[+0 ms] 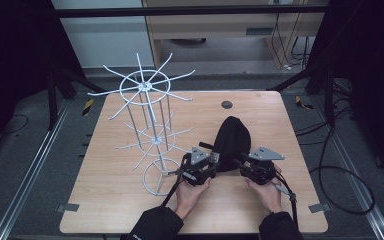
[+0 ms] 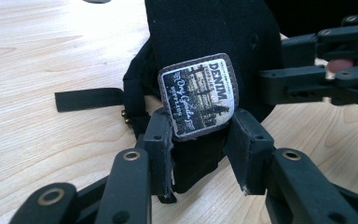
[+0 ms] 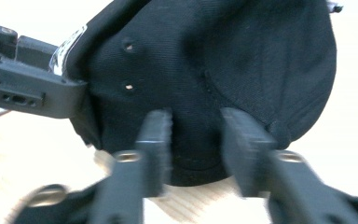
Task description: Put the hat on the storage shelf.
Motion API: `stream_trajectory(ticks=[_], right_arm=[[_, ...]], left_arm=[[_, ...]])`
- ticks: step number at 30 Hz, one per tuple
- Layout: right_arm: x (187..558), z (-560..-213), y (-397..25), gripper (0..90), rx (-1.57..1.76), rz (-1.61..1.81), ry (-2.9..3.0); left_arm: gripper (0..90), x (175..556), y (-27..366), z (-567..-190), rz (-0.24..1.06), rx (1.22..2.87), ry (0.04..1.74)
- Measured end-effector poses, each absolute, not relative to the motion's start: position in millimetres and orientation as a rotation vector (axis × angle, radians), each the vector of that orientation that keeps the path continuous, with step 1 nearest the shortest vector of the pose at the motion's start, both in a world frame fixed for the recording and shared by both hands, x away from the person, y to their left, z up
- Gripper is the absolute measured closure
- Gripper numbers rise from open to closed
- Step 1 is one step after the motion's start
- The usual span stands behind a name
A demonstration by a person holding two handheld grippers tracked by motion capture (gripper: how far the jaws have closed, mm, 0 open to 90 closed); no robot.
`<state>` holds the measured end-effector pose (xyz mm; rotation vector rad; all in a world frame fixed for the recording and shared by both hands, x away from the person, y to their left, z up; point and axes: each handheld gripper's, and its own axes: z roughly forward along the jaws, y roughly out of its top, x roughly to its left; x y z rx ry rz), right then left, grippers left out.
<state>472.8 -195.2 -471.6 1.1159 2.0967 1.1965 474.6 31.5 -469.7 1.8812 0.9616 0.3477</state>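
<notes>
A black cap [image 1: 232,137] stands on its edge on the wooden table [image 1: 130,200], pressed narrow between both grippers. My left gripper [image 1: 215,161] is shut on the cap's side: in the left gripper view its jaws [image 2: 203,149] pinch the fabric just below a woven "DENIM" patch [image 2: 198,95]. A black strap [image 2: 88,99] trails off to the left. My right gripper [image 1: 240,162] grips the opposite side. In the blurred right gripper view, this gripper [image 3: 196,135] has the cap's crown [image 3: 242,56] filling the gap between its jaws.
A white wire rack [image 1: 150,125] with radiating hooks stands on the table's left half, its ring base close to my left hand. A small dark disc [image 1: 226,104] sits in the table near the far edge. Cables lie on the floor at the right.
</notes>
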Motion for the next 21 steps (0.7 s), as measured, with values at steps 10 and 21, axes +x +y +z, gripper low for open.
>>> stream_trajectory(ticks=[10, 21], right_arm=[[472, -467, -196, 88.6, 1.078, 1.211, 2.125], [457, -442, -224, 88.8, 1.003, 1.288, 2.030]], left_arm=[[59.8, 469, 30, -465, 0.343, 1.888, 0.936], [48.5, 438, 44, -448, 0.366, 1.897, 0.845]])
